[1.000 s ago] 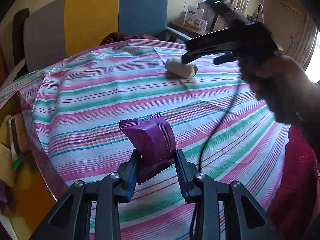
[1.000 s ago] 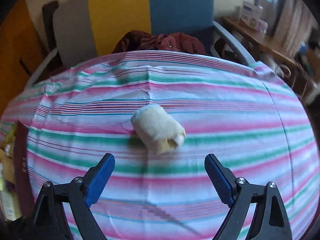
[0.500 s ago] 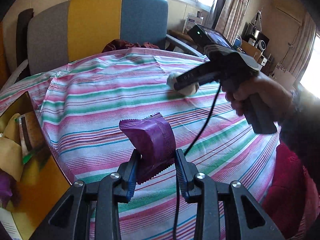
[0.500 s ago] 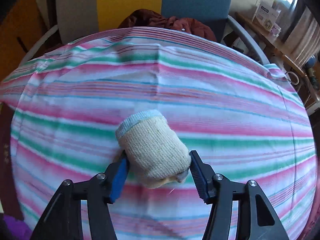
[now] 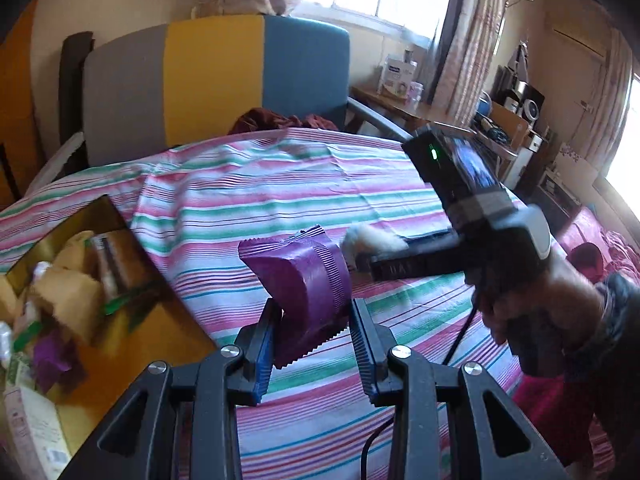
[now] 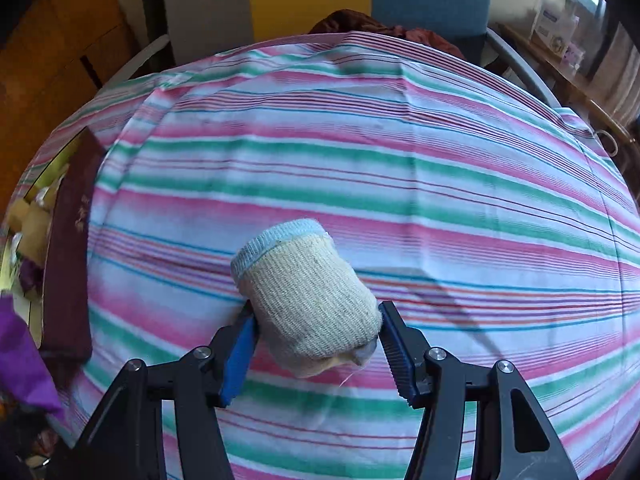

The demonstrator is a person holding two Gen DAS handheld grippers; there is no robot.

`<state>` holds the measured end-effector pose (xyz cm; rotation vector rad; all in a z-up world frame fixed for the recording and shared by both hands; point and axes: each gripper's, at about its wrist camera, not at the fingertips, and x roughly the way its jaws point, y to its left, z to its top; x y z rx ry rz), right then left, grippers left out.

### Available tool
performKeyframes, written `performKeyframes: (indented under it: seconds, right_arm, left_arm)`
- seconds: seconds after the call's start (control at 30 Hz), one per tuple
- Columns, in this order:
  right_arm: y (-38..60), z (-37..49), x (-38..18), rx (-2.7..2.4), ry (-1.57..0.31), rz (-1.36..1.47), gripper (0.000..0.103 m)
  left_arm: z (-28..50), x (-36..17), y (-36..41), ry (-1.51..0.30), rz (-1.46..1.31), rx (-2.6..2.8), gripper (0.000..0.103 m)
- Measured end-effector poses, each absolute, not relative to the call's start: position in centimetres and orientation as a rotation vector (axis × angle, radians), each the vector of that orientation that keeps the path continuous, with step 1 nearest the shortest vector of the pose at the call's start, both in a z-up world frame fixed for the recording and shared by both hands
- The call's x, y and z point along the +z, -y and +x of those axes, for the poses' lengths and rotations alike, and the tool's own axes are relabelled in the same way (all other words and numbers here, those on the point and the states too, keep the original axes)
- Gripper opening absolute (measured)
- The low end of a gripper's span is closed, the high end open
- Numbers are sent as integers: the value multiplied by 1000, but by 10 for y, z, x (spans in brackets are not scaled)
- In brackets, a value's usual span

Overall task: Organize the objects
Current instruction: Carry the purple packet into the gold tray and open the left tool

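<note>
My left gripper point(image 5: 314, 330) is shut on a purple snack packet point(image 5: 304, 280) and holds it above the striped tablecloth point(image 5: 280, 192), just right of an open box point(image 5: 80, 280). My right gripper point(image 6: 316, 340) is shut on a rolled cream sock with a blue cuff point(image 6: 304, 300) and holds it a little above the cloth. In the left wrist view the right gripper point(image 5: 460, 240) and the sock point(image 5: 372, 240) show just right of the packet.
The open box at the left table edge holds several packets and yellowish items; its dark wall shows in the right wrist view point(image 6: 68, 260). A grey, yellow and blue chair point(image 5: 216, 84) stands behind the table. A cable point(image 5: 460, 336) hangs from the right gripper.
My right gripper closed on the sock, lifted it and carried it left toward the box. My left gripper moved left with the packet, bringing the box closer.
</note>
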<state>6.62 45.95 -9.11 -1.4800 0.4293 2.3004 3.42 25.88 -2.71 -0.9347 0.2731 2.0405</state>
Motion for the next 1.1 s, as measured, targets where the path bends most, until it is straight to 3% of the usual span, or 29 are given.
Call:
performKeyframes:
  seconds: [0.13,0.57,1.1]
  right_arm:
    - [-448,63,-98,2301,-337,-1473,60]
    - [-447,62,-100,2306,-314,-1452,60]
    - [-443,62,-102,2301,-285,-1447,60]
  left_arm:
    - [31,-17,-238,-252,-927,2105,35]
    - [12,-2,-177,-199,-944,2291,35]
    - [-21,-29,-119,-81,-1122,2370,35]
